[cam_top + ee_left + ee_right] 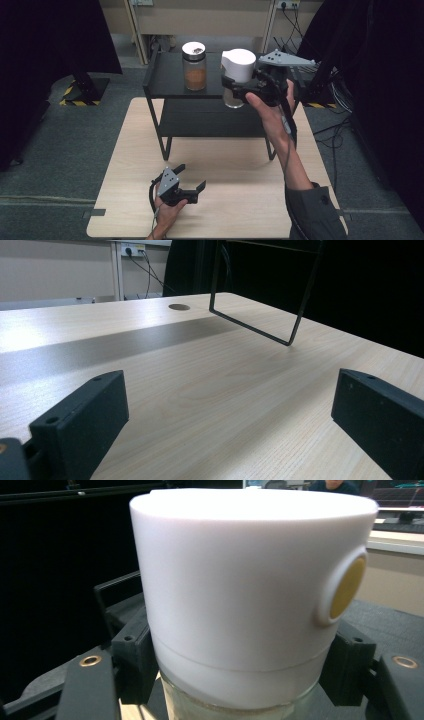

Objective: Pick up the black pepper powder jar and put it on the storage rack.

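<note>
A glass jar with a tall white lid point(237, 76) hangs above the right part of the black shelf's top point(167, 82), and my right gripper point(235, 92) is shut on its glass body just under the lid. In the right gripper view the white lid point(240, 590) with a yellow button point(346, 589) looms close, both jaws pressing below it. A second jar point(194, 66) with brown powder and a white cap stands on the shelf top to the left. My left gripper point(192, 178) rests low near the table's front edge, open, nothing between its fingers point(85, 415).
The black two-level shelf stands at the far half of the light wooden table point(225, 200) on thin metal legs point(295, 315). A round hole point(179, 306) is in the tabletop. Dark curtains and cables flank the table; grey floor lies around it.
</note>
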The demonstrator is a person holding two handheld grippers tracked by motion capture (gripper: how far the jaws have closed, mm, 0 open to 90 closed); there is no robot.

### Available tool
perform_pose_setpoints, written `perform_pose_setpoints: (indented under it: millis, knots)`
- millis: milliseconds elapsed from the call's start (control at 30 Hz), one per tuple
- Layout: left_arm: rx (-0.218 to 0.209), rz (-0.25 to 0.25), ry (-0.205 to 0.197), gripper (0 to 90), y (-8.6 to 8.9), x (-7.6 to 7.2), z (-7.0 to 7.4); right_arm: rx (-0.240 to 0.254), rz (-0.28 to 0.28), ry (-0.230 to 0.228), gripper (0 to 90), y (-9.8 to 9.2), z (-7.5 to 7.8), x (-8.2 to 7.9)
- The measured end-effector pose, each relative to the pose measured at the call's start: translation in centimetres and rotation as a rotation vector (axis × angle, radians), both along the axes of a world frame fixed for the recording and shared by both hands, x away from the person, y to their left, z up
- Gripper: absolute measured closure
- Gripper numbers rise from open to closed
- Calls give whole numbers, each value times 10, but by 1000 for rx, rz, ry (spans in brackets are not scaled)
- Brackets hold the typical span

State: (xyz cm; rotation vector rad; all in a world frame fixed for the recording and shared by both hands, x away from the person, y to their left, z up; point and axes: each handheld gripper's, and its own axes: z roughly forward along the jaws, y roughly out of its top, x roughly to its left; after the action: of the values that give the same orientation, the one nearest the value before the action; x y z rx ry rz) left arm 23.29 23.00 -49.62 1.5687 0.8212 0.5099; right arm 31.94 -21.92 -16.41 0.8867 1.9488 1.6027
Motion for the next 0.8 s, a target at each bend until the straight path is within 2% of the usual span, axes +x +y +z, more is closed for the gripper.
perform_pose_setpoints:
  millis: [500,800]
  knots:
    - [1,-3,0,11,0,0,0,-17,-105,-23,308,23,6,18]
    - [-1,-4,2,11,0,0,0,-16,-146,-28,308,34,5,28]
